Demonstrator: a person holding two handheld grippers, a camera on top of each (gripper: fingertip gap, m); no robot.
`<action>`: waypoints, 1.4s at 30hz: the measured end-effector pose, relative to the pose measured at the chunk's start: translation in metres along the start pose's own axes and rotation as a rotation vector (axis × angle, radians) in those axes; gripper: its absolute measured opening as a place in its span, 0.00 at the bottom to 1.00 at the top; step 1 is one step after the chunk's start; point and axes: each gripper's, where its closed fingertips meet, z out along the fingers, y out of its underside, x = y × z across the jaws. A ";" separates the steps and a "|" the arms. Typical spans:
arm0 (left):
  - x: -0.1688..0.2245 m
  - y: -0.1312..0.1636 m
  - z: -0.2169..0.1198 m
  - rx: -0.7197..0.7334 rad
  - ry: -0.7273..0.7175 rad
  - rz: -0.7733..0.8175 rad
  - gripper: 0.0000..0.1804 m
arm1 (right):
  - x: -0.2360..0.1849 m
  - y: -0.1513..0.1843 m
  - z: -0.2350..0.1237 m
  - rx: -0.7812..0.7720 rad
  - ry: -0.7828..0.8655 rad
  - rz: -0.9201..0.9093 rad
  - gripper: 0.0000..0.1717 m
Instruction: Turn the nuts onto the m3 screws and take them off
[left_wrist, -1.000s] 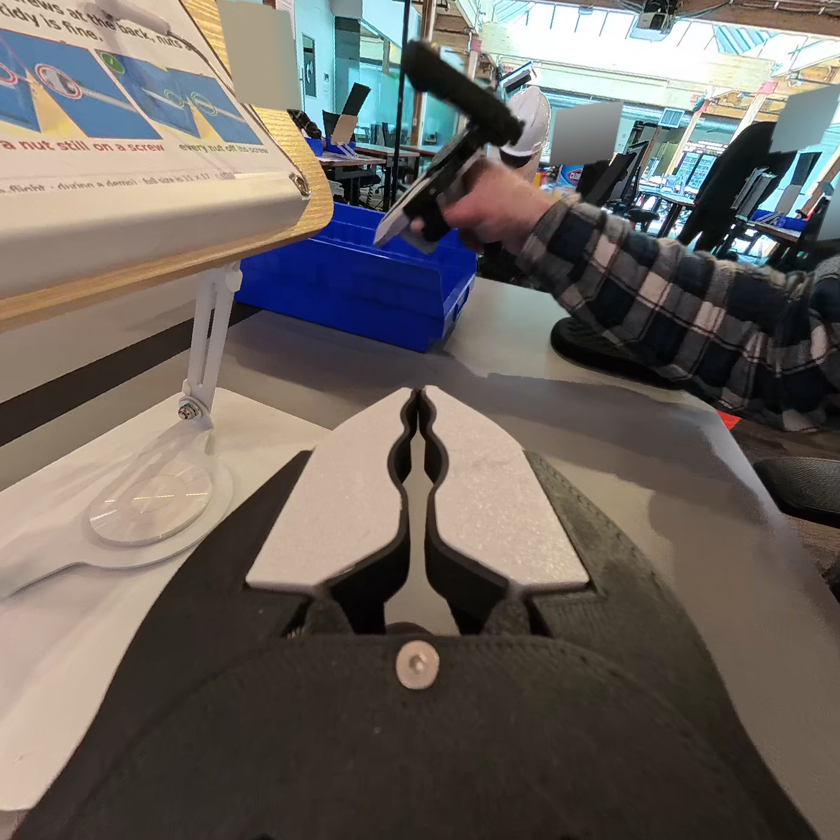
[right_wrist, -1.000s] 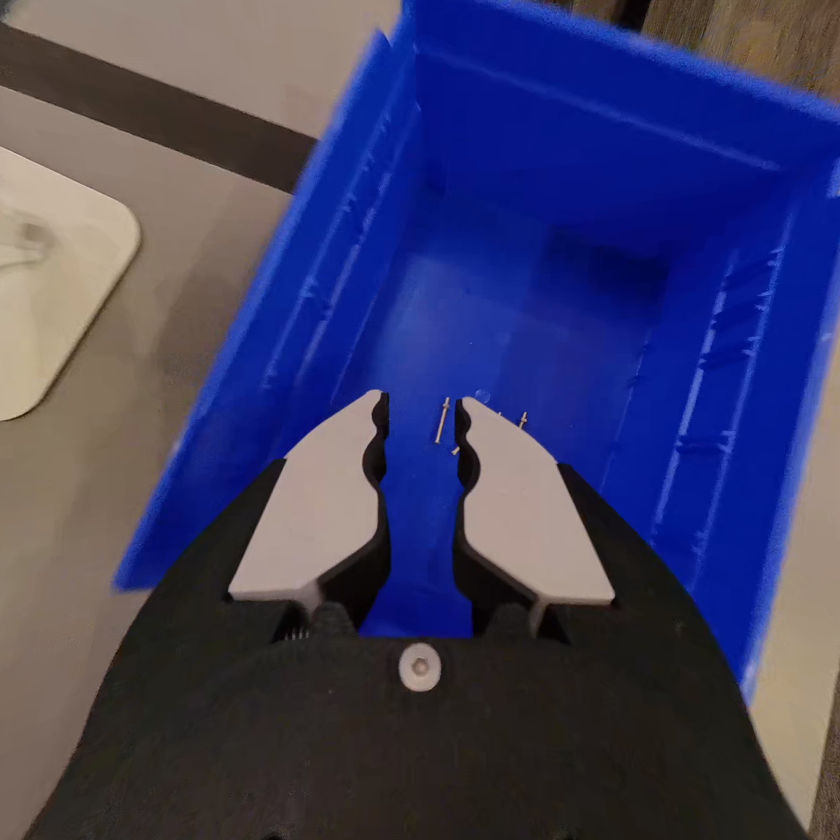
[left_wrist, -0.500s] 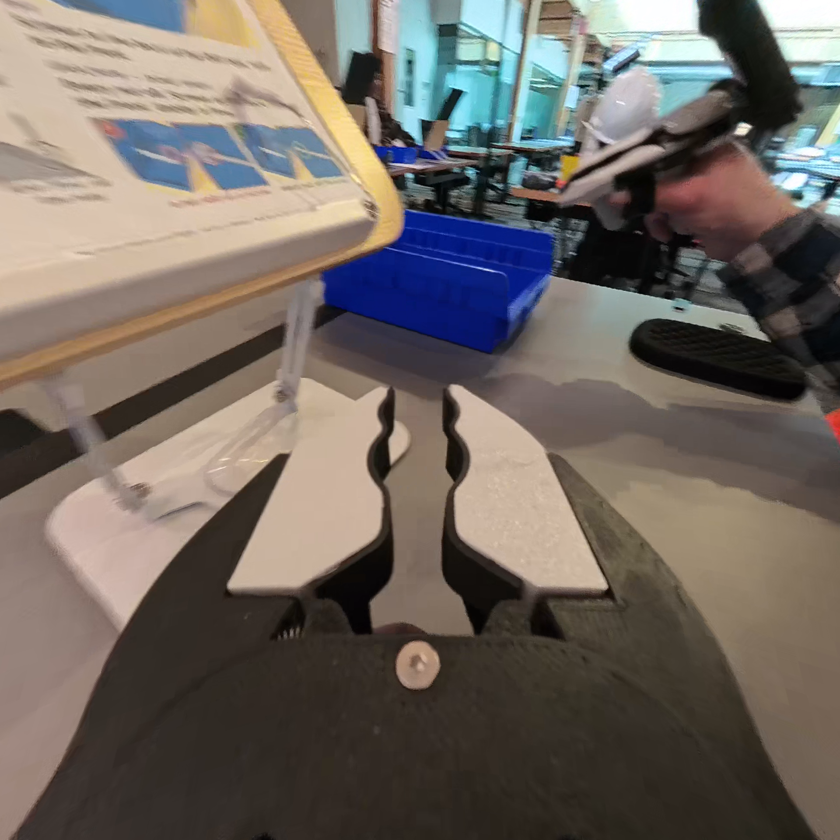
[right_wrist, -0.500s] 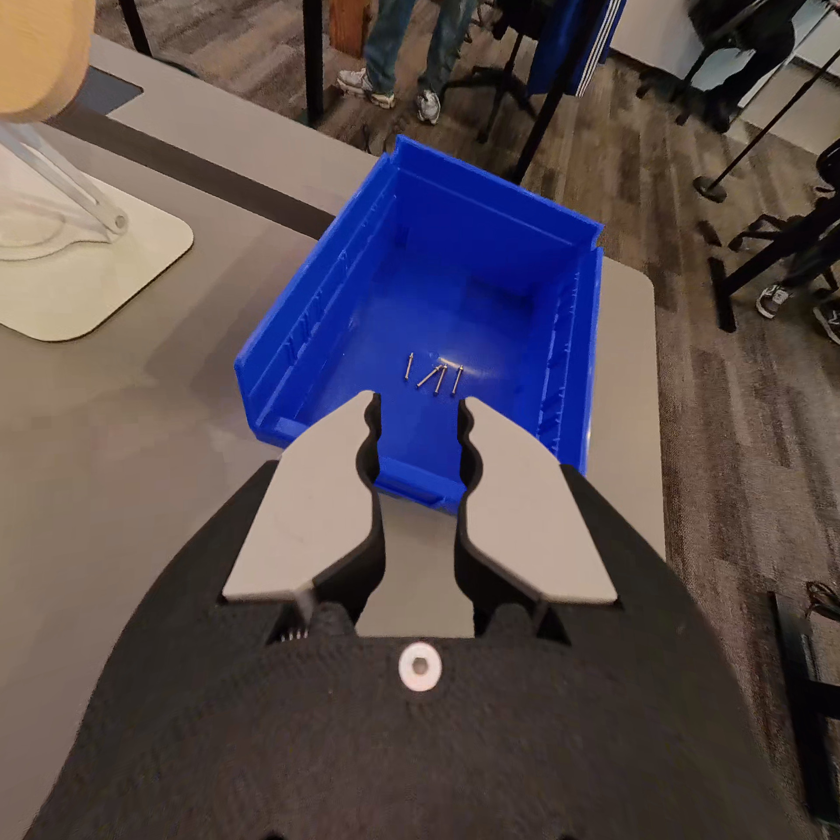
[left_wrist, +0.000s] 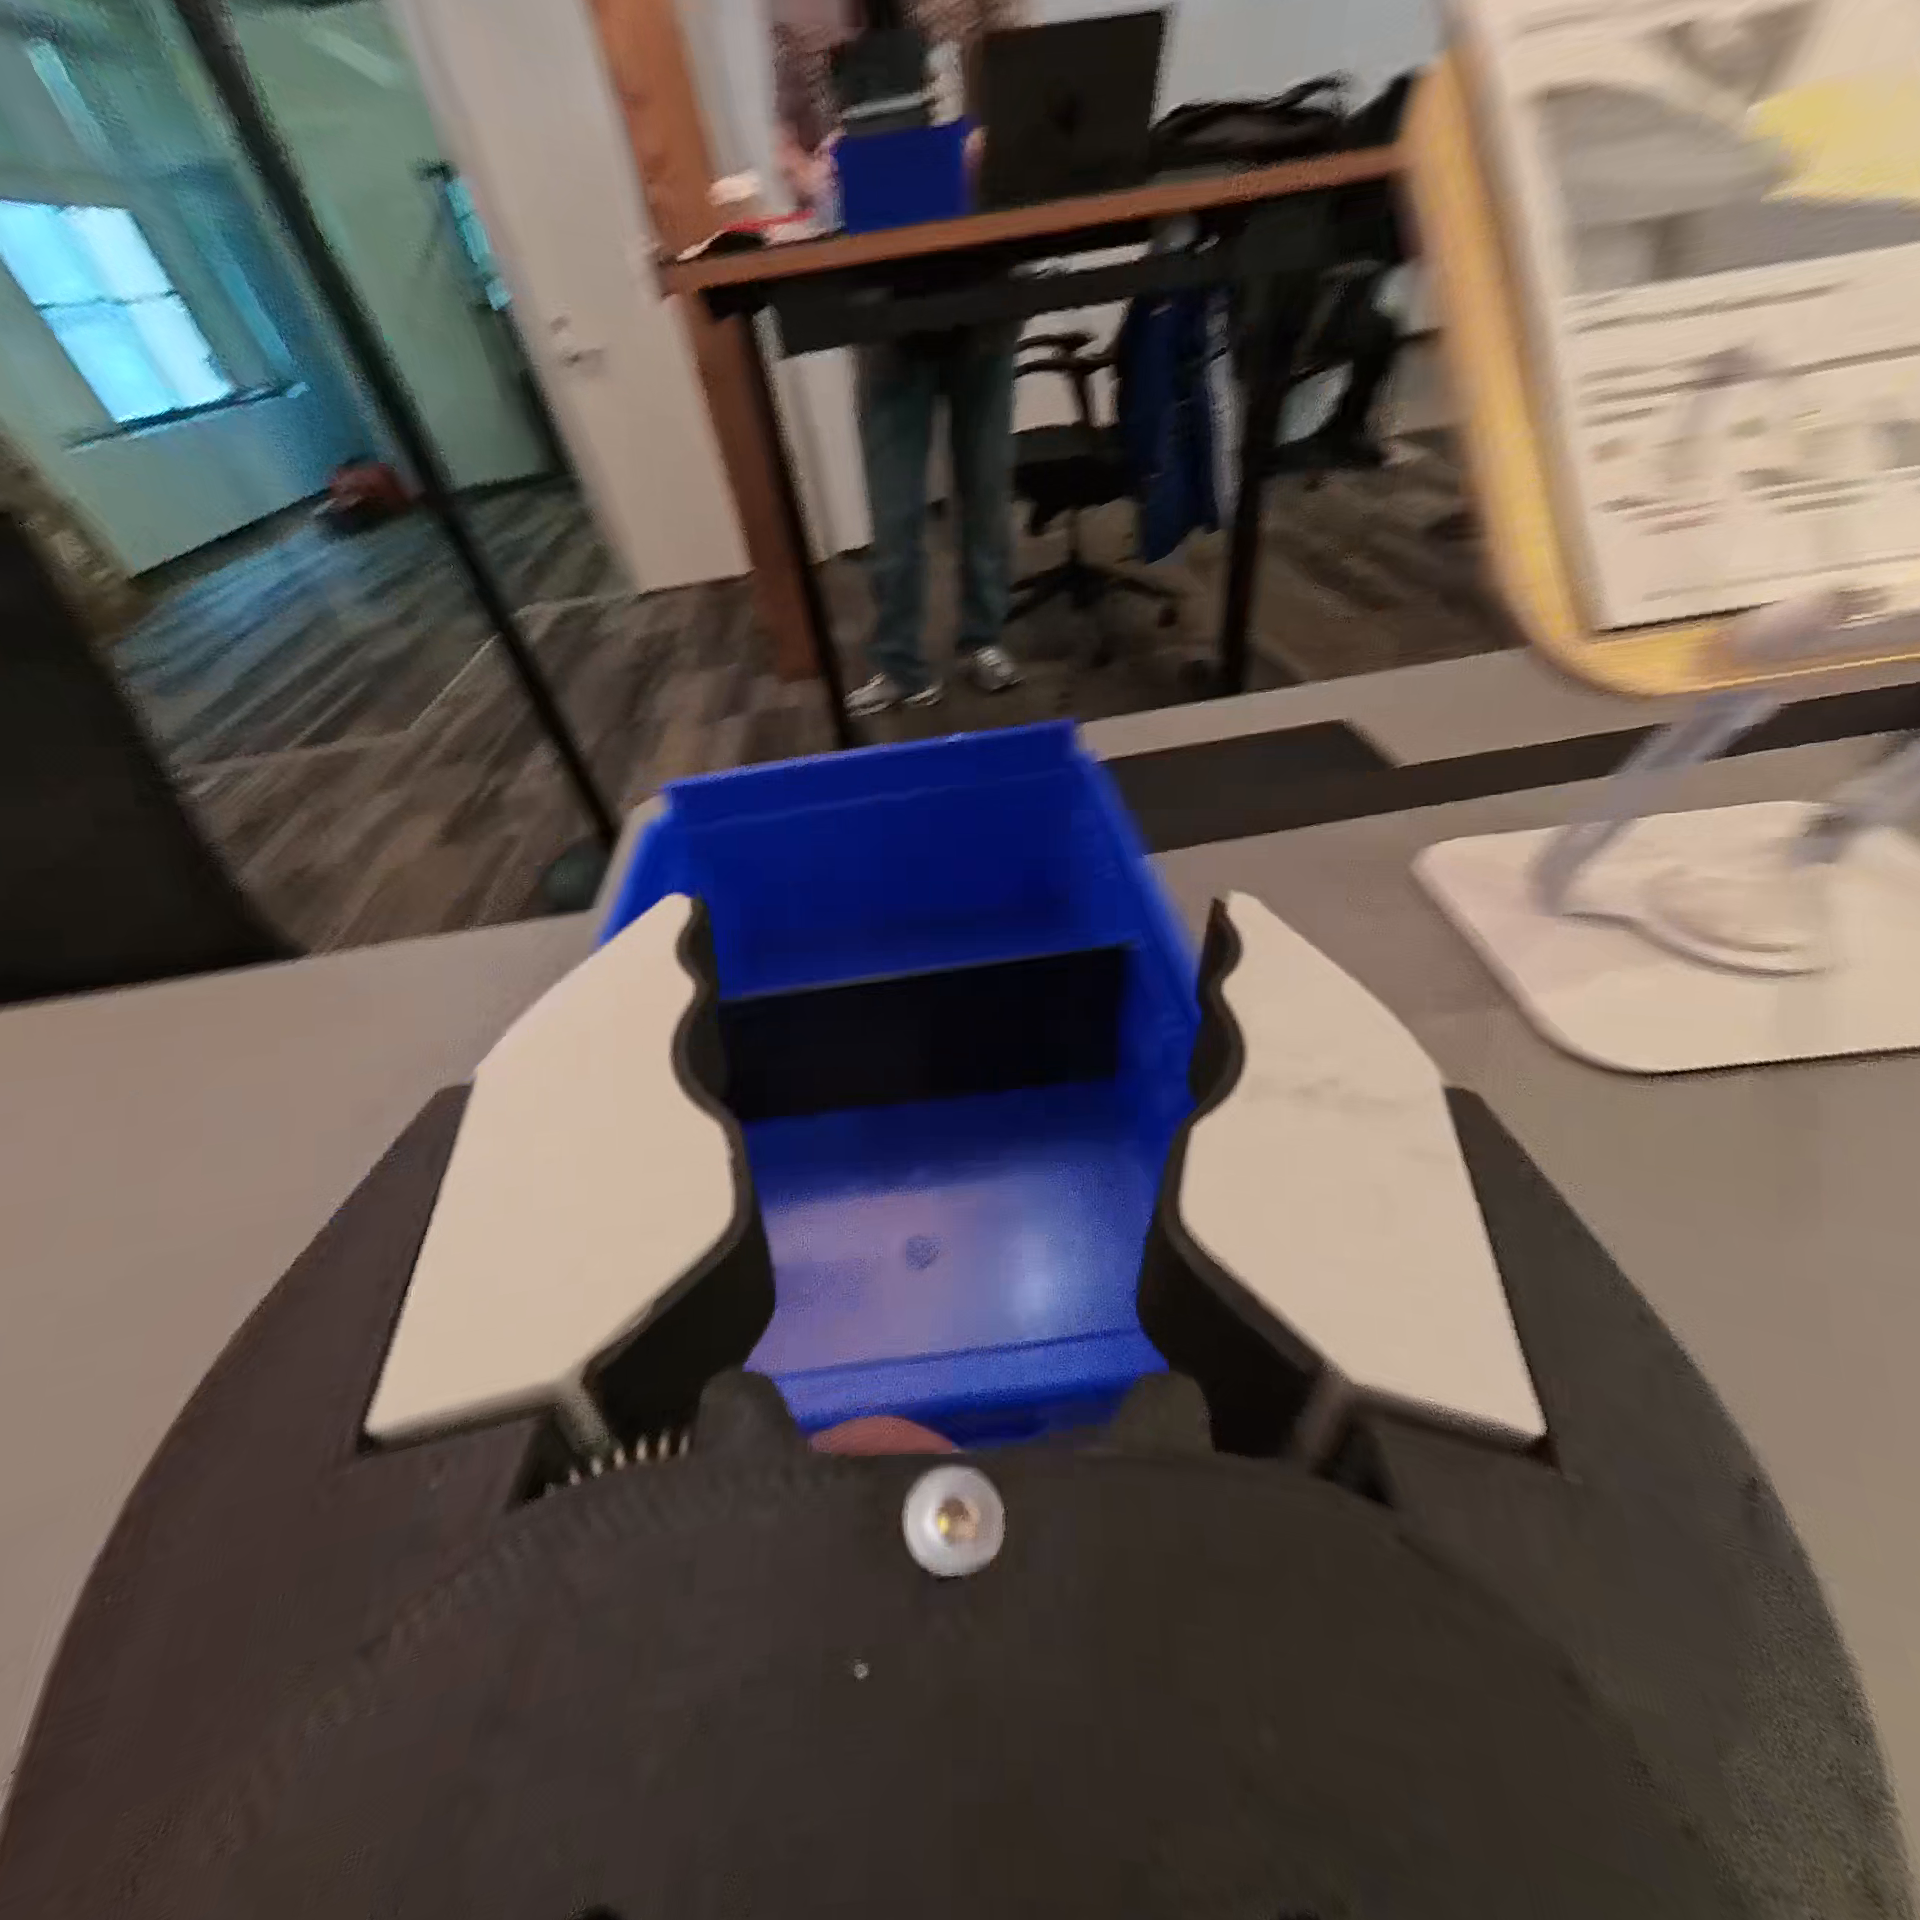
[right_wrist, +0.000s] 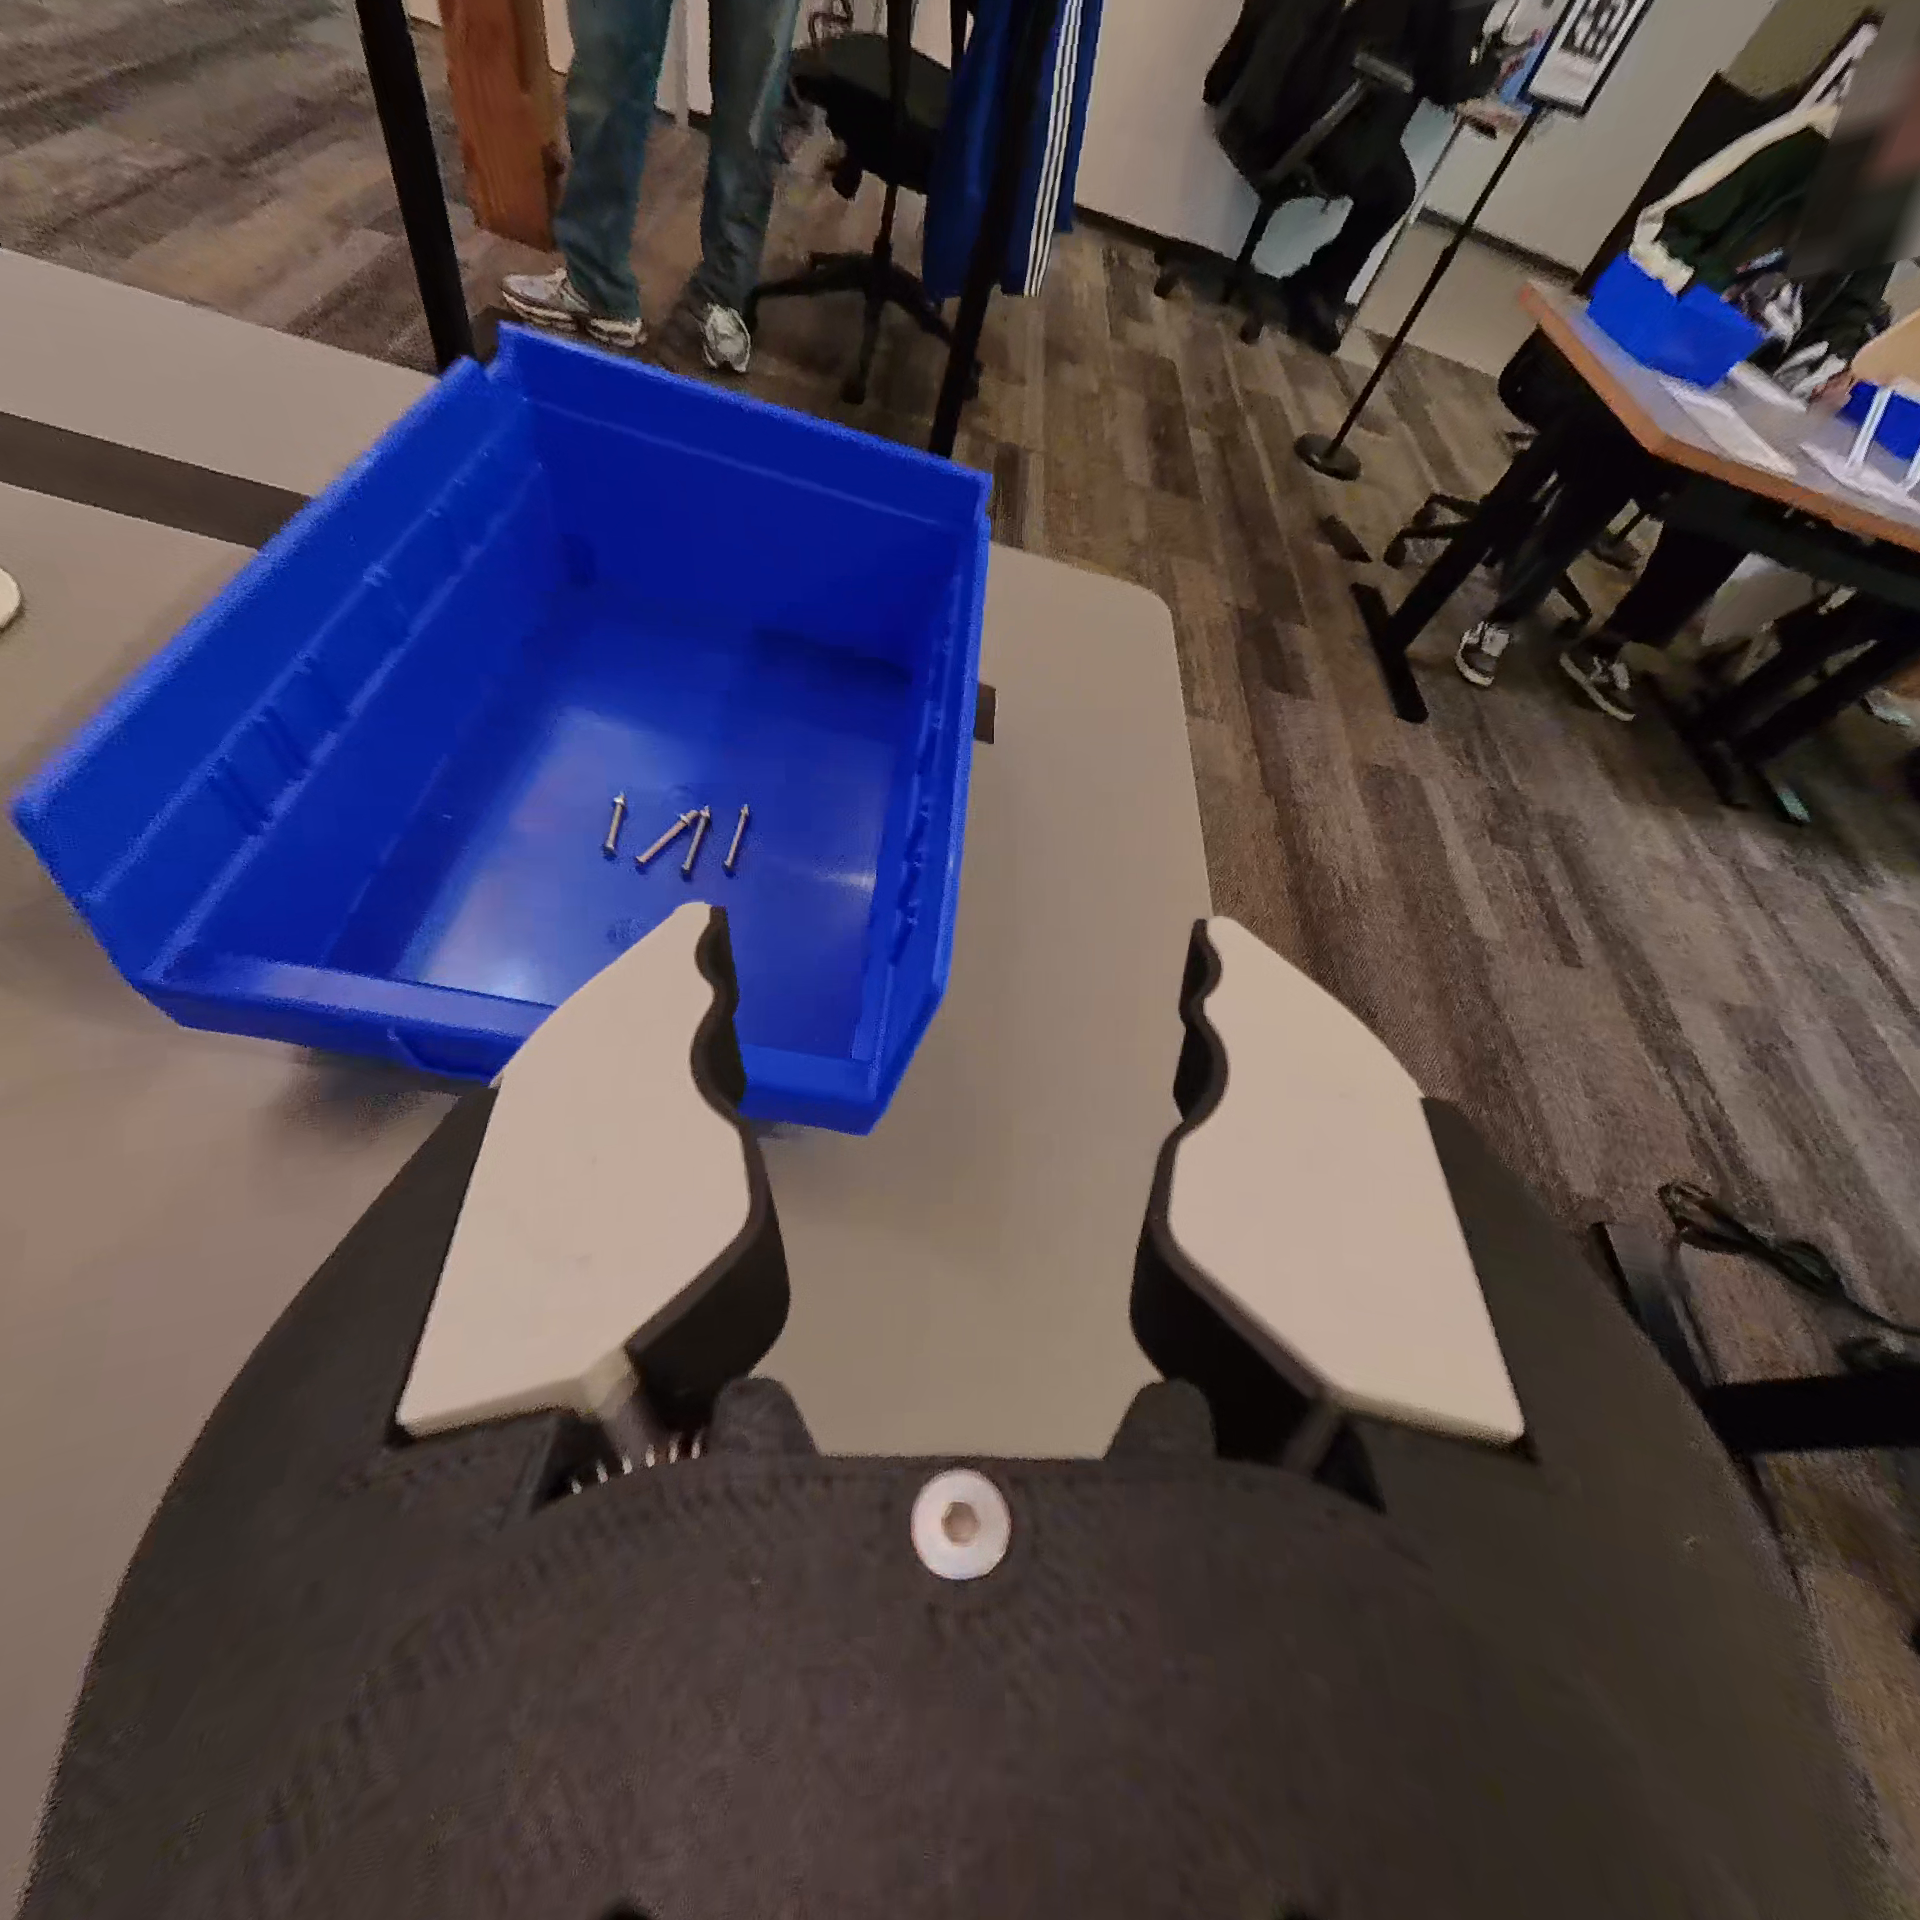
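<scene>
A grey tabletop (right_wrist: 1081, 790) carried a blue bin (right_wrist: 312, 665) near its far right corner, and a dark strip (right_wrist: 114, 478) crossed the tabletop behind the bin. In the left wrist view a white stand base (left_wrist: 1621, 966) sat off to the right side of the tabletop, with a wood-edged board bearing a printed sheet (left_wrist: 1704, 343) tilted above it, both blurred. Beyond the far edge, a person's legs in jeans (right_wrist: 665, 156) stood on the striped floor, with a black pole (right_wrist: 416, 177), an office chair (right_wrist: 883, 135) and another desk (right_wrist: 1714, 447) farther off.

The bin was open-topped with ribbed side walls, and four small metal screws (right_wrist: 681, 836) lay loose together on its floor. In the left view a dark divider (left_wrist: 925, 1029) crossed the bin.

The left claw (left_wrist: 951, 914) was spread wide with nothing gripped, the bin showing between its fingers (left_wrist: 582, 1143). The right claw (right_wrist: 956, 925) was also spread wide and bare, over the tabletop by the bin's right near corner
</scene>
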 end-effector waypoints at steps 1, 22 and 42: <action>-0.022 0.011 -0.001 -0.035 -0.044 0.000 0.51 | 0.003 0.006 0.004 -0.016 -0.005 0.018 0.48; -0.091 0.152 0.046 -0.426 0.050 -0.278 0.39 | -0.026 0.063 0.103 -0.216 -0.221 0.150 0.23; -0.107 0.153 0.041 -0.452 0.048 -0.305 0.02 | -0.030 0.065 0.108 -0.347 -0.253 0.135 0.04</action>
